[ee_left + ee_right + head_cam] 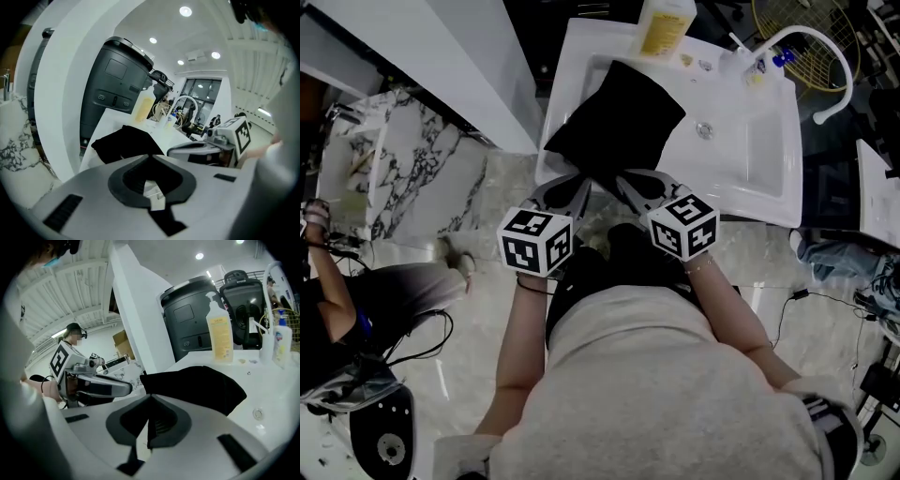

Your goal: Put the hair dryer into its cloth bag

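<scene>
Nearest you, your left tongs (pixel 583 180) and right tongs (pixel 622 178) are both closed tight, tips at the near hem of the soft, matte black cloth bag (pixel 619 117); whether they nip cloth cannot be told. The bag slumps over the front rim of the glossy white sink (pixel 759 178), its contents hidden. Beyond stand a yellow plastic bottle (pixel 664 28) and a curved white tap (pixel 806 30).

Bathroom mock-up in a lab: white washbasin (pixel 766 180), curved tap (pixel 827 45), floor cables (pixel 800 294).
</scene>
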Demonstrator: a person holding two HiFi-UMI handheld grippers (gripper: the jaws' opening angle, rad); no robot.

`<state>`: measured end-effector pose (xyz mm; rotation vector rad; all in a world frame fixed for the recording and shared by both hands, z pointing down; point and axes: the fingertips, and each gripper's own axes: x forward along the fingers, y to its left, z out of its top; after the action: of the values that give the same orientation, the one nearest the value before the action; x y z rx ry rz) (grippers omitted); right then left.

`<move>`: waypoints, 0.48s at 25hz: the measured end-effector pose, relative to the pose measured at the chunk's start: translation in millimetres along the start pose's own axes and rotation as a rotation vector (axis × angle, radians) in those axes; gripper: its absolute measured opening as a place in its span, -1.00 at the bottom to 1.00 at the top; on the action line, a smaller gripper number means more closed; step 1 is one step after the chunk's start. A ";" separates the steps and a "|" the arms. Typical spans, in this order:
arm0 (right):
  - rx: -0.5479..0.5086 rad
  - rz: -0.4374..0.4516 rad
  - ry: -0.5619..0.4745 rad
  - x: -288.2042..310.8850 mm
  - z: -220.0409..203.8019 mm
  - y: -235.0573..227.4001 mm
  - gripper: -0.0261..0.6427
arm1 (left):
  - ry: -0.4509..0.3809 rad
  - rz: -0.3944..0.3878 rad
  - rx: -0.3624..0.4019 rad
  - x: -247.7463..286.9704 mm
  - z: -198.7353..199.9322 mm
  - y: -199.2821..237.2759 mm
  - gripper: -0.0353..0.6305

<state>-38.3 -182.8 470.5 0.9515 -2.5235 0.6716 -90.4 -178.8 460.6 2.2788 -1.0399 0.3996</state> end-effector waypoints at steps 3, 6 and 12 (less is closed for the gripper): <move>-0.005 0.016 -0.021 -5.0 7.0 2.6 -0.93 | -0.025 -0.036 0.017 -0.2 2.3 -10.2 -0.83; 0.021 0.073 -0.037 -7.3 12.3 13.3 -0.93 | -0.022 -0.036 0.033 -0.2 0.8 -16.2 -0.84; -0.008 0.103 -0.050 -7.6 18.0 28.2 -0.93 | 0.042 0.032 -0.004 2.7 -9.2 -12.0 -0.85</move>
<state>-55.3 -170.1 443.5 0.8509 -2.6323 0.6746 -79.7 -168.4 464.3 2.2431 -1.0563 0.4555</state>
